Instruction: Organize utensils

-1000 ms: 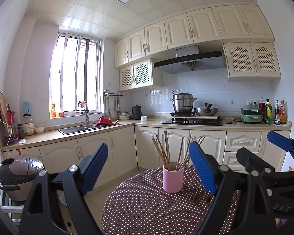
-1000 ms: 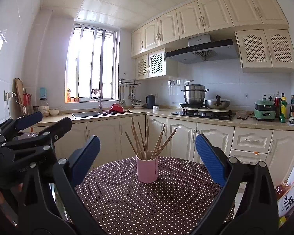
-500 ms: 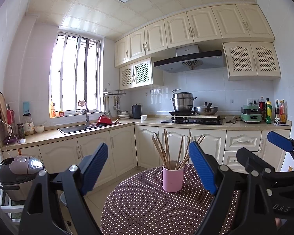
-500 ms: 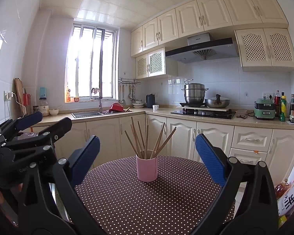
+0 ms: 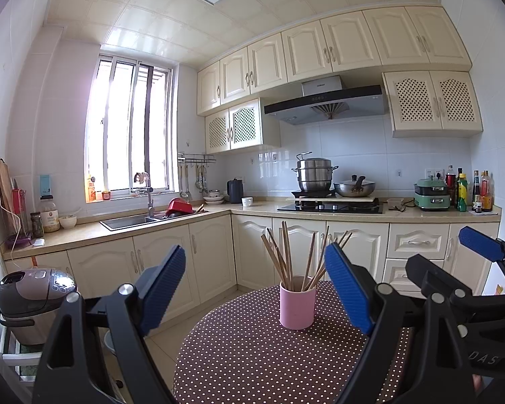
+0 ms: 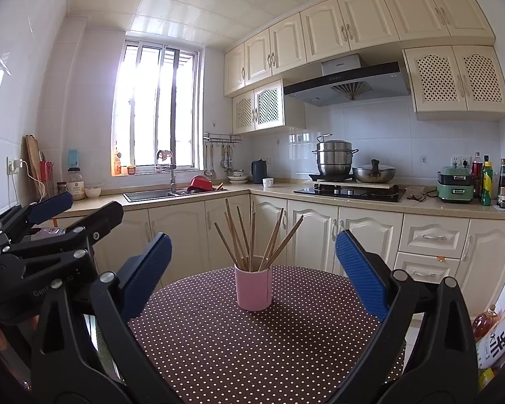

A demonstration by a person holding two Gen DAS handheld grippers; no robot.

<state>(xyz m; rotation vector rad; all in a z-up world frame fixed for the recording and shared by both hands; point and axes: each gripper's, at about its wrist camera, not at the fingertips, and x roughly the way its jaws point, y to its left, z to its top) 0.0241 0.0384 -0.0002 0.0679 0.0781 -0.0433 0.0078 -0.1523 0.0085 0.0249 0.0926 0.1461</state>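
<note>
1. The pink cup (image 6: 253, 286) stands upright on the dotted desk (image 6: 252, 346), toward its far edge, and holds a loose fan of chopsticks (image 6: 252, 235).
2. The chopsticks stand nearly vertical, tips splayed outward above the rim, so their long axis runs up and down while both sets of jaws point level across the desk.
3. The right gripper (image 6: 252, 269) has its jaws spread wide with nothing between them; in its own view the cup sits dead ahead, centred in the gap, well apart from the pads.
4. The left gripper (image 5: 252, 286) is likewise wide open and empty; in its view the cup (image 5: 297, 304) lies ahead but off toward the right-hand pad.
5. Judged from this, the right gripper is the better lined up: a straight advance toward the far edge would bring its jaws around the chopsticks (image 5: 299, 256).
6. Neither gripper touches the cup or the desk.
</note>
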